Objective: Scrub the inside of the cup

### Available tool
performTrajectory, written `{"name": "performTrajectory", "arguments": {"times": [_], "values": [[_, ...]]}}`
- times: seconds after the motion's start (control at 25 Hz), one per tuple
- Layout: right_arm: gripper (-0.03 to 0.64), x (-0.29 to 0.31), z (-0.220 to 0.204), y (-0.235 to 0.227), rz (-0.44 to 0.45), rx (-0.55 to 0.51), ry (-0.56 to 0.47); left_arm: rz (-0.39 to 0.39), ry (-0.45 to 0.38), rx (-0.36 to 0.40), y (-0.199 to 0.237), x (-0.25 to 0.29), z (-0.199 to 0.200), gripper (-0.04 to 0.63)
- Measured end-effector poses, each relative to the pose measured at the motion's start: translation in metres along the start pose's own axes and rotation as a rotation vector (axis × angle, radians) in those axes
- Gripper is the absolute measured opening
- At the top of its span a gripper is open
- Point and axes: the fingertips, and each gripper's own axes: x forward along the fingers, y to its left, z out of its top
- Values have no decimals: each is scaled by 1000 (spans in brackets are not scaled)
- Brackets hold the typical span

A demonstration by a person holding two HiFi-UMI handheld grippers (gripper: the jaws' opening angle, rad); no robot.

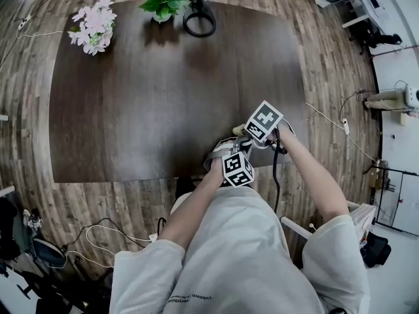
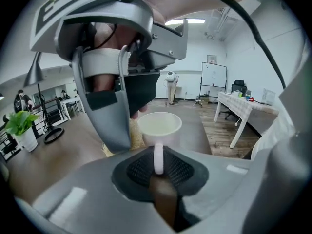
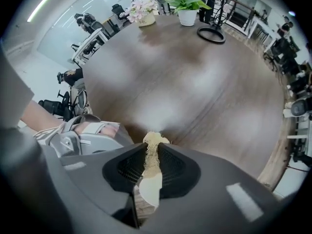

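A white cup [image 2: 160,125] stands upright, mouth up, and my left gripper [image 2: 158,162] is shut on its thin handle [image 2: 158,156]. My right gripper [image 3: 152,156] is shut on a beige fibrous scrubber [image 3: 154,141], whose frayed tip sticks out past the jaws. In the left gripper view the right gripper [image 2: 113,62] hangs just above and left of the cup, with the scrubber [image 2: 132,136] beside the cup's rim, outside it. In the head view both grippers, left [image 1: 237,169] and right [image 1: 264,123], meet at the table's near right edge; the cup is hidden there.
The dark wooden table [image 1: 163,90] carries pink flowers [image 1: 93,23], a green potted plant [image 1: 162,0] and a black ring-shaped lamp base [image 1: 199,19] at its far edge. Cables lie on the wooden floor around it.
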Motion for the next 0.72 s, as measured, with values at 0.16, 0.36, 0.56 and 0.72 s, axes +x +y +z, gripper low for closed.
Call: {"name": "performTrajectory", "arguments": {"times": [0.16,0.36,0.56,0.72], "values": [[89,1,0,-9,-28,23,-16,-11,0,2,-3,-4,-3,55],[89,1,-4,-19,24,119,-84,-25,3,19,-8,-10,-9,55],[88,1,-11,-35,62,198,-120,-37,6,40,-6,-18,-16,55],[87,3,-16,-41,139,292,-186,-32,10,46,-2,-28,-25,55]]}}
